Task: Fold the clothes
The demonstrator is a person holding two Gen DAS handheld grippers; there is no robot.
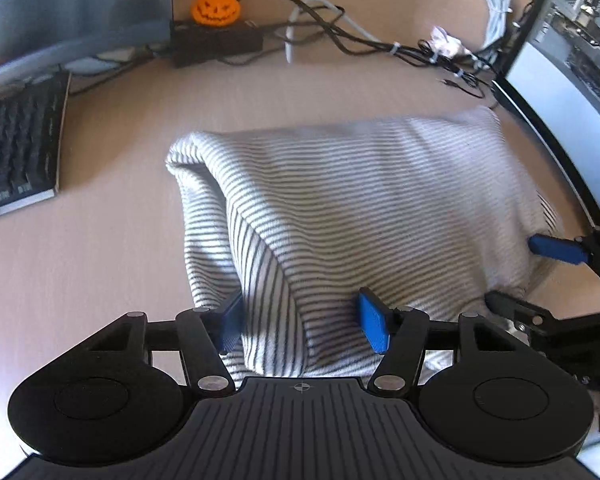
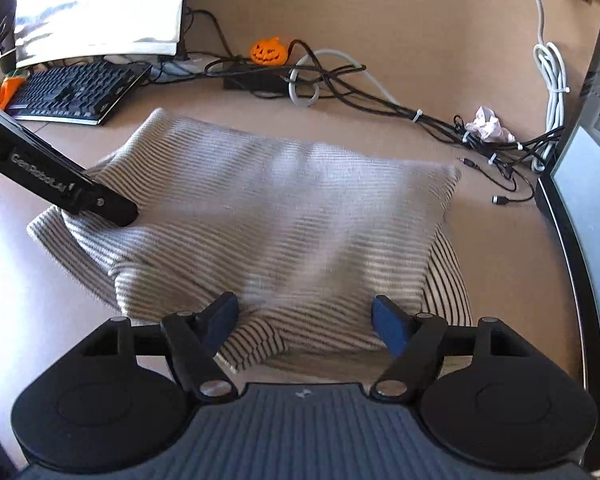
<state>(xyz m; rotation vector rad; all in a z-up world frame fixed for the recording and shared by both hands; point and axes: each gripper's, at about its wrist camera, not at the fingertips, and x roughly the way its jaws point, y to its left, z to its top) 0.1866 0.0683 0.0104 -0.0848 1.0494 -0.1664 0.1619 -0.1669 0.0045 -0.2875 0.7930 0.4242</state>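
Observation:
A white garment with thin dark stripes (image 1: 340, 200) lies folded in a bulky rectangle on the tan desk; it also shows in the right wrist view (image 2: 268, 232). My left gripper (image 1: 302, 320) is open, its blue pads on either side of the garment's near-left fold. My right gripper (image 2: 304, 322) is open over the garment's near edge, with a striped cuff or corner (image 2: 252, 340) below it. The right gripper also shows in the left wrist view (image 1: 540, 276), open at the garment's right side. The left gripper's black body (image 2: 60, 184) rests by the garment's left corner.
A black keyboard (image 2: 76, 92) and a monitor (image 2: 100, 8) stand at the back left. An orange pumpkin figure (image 1: 216, 6) sits on a black box with tangled cables (image 2: 380, 100). A crumpled tissue (image 2: 488, 124) and another screen (image 1: 560, 100) are at the right.

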